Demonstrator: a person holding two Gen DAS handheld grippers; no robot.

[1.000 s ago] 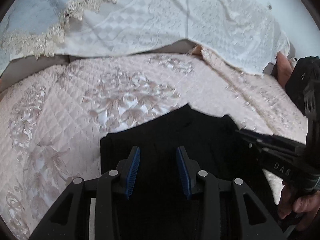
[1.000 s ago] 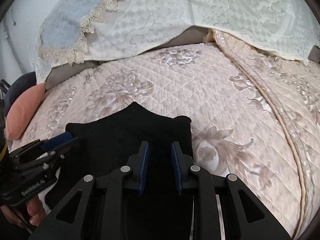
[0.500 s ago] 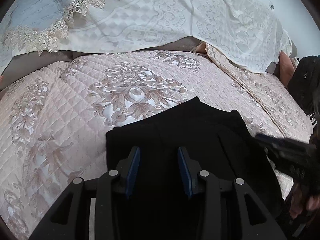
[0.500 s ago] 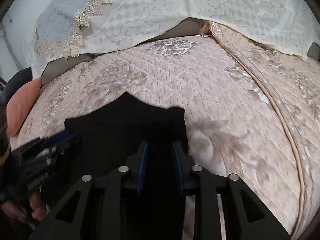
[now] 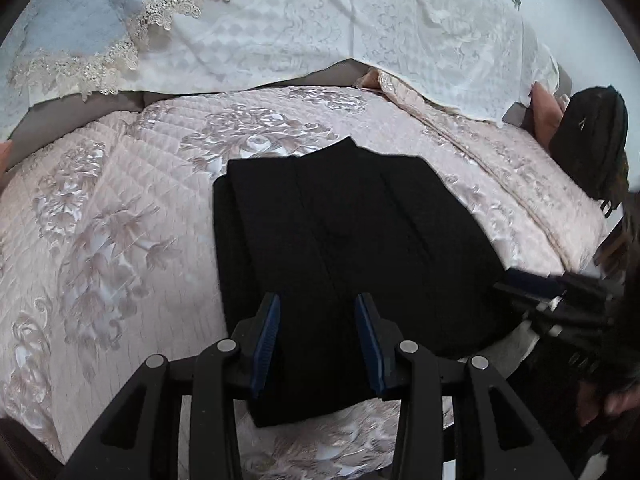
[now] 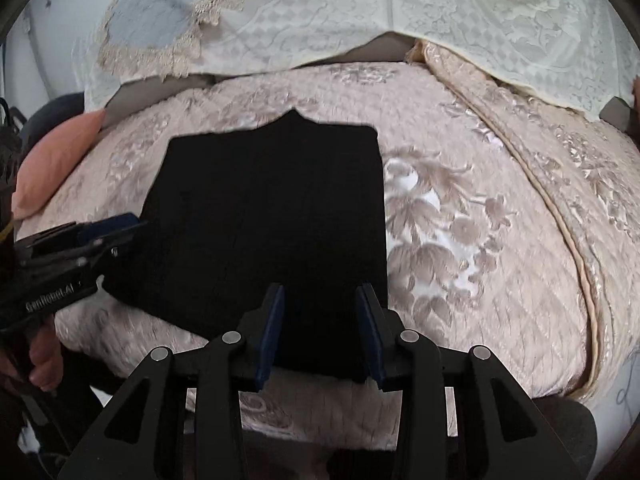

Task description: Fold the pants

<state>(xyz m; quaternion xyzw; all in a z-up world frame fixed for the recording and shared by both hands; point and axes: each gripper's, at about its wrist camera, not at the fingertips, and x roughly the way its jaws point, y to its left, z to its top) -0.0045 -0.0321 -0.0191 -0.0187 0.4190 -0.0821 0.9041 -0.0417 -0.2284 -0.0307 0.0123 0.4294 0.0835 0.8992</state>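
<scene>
Black pants (image 5: 344, 232), folded into a flat rectangle, lie on the pink quilted bedspread (image 5: 120, 216), with a white lace cover (image 5: 320, 32) beyond. No container shows. Their near edge sits just under and ahead of both tools. Left gripper (image 5: 316, 344) stands spread, nothing pinched, cloth showing behind the gap. Right gripper (image 6: 320, 332) has just been opening; its blue pads (image 6: 274, 320) are apart and hold nothing.
</scene>
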